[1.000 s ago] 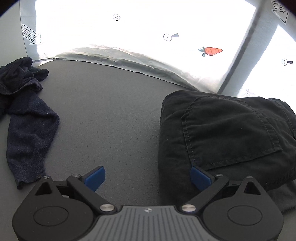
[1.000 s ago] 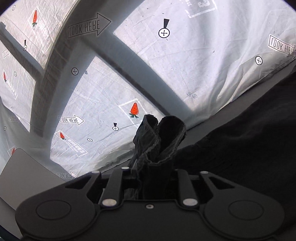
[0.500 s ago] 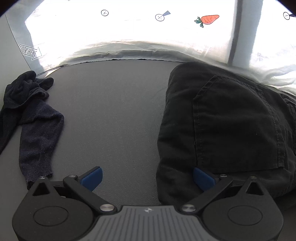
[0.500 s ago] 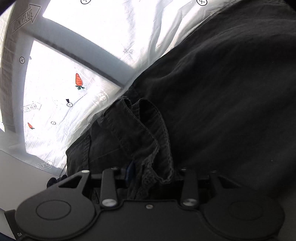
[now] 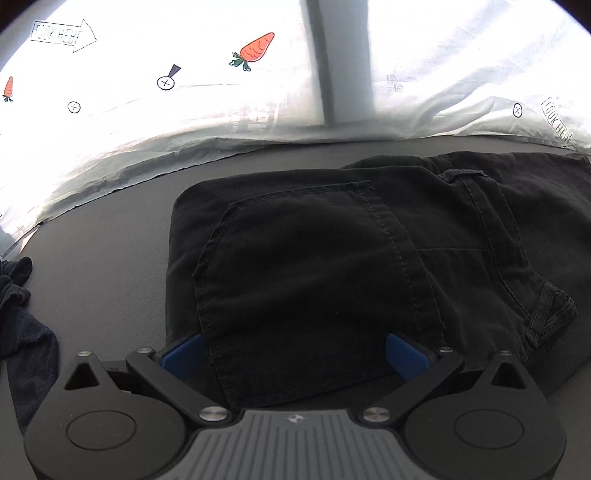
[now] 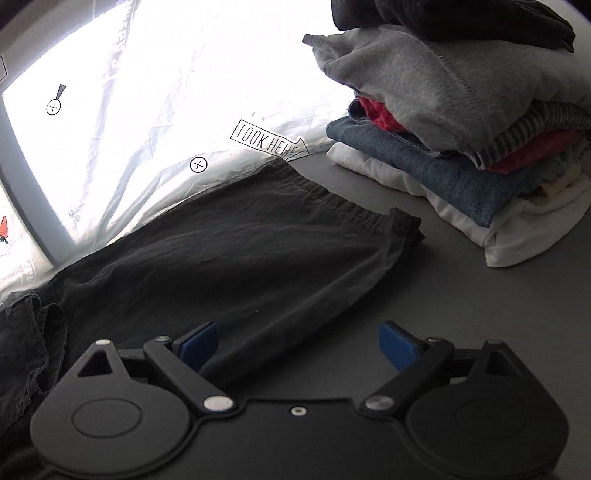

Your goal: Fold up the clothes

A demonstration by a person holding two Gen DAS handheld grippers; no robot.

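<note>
Two "LOOK HERE" arrows point(image 5: 62, 36) mark the white sheet point(image 5: 443, 66).

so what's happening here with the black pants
A person with a gripper in each hand is folding black pants on a gray table. The right gripper has just opened and holds nothing. The left gripper hovers open over the back pocket. A stack of folded clothes sits nearby.

We see a dark grey table point(image 5: 110, 266) backed by a bright white sheet point(image 5: 443, 74) printed with orange carrots point(image 5: 255, 50), crosshair circles point(image 6: 198, 164) and "LOOK HERE" arrows point(image 6: 267, 142), crossed by a grey bar point(image 5: 343, 62).
</note>
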